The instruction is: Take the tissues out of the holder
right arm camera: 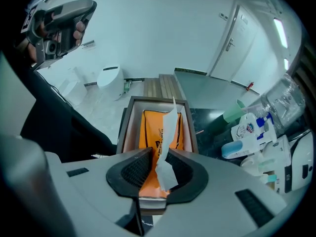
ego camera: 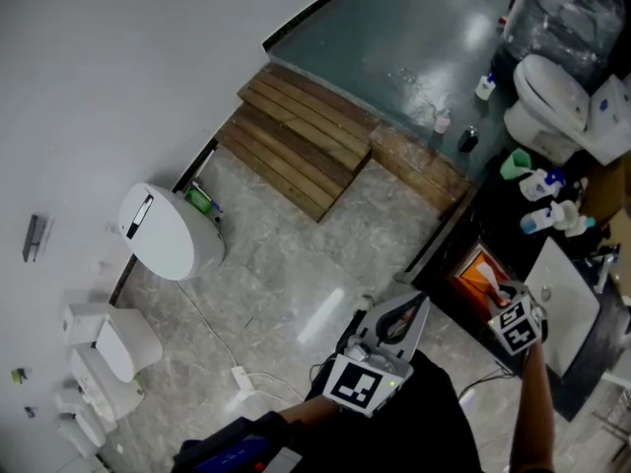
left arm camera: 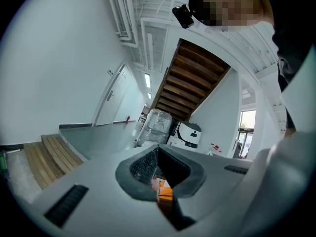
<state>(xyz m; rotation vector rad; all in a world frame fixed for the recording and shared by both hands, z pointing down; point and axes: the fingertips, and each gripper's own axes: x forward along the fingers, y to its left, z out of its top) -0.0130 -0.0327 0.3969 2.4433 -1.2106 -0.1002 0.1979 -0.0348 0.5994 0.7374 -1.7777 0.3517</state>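
Note:
An orange tissue pack [right arm camera: 150,127] lies in a brown open-topped holder [right arm camera: 127,125] on a dark counter. One white tissue [right arm camera: 168,127] stands up out of it. My right gripper [right arm camera: 161,154] is right over the pack with that tissue between its narrowly parted jaws; the sheet rests against the right pad while a slim gap shows at the left one. From the head view, the right gripper [ego camera: 493,286] hovers at the orange pack [ego camera: 471,269]. My left gripper [ego camera: 419,304] is held lower left of it, jaws together and empty, also in its own view [left arm camera: 158,151].
Cleaning bottles [right arm camera: 247,132] stand on the counter right of the holder, and a white sink [ego camera: 567,304] lies nearby. A toilet [ego camera: 552,101] is at the back right. Wooden steps [ego camera: 301,141] and a round white unit [ego camera: 163,230] sit on the floor to the left.

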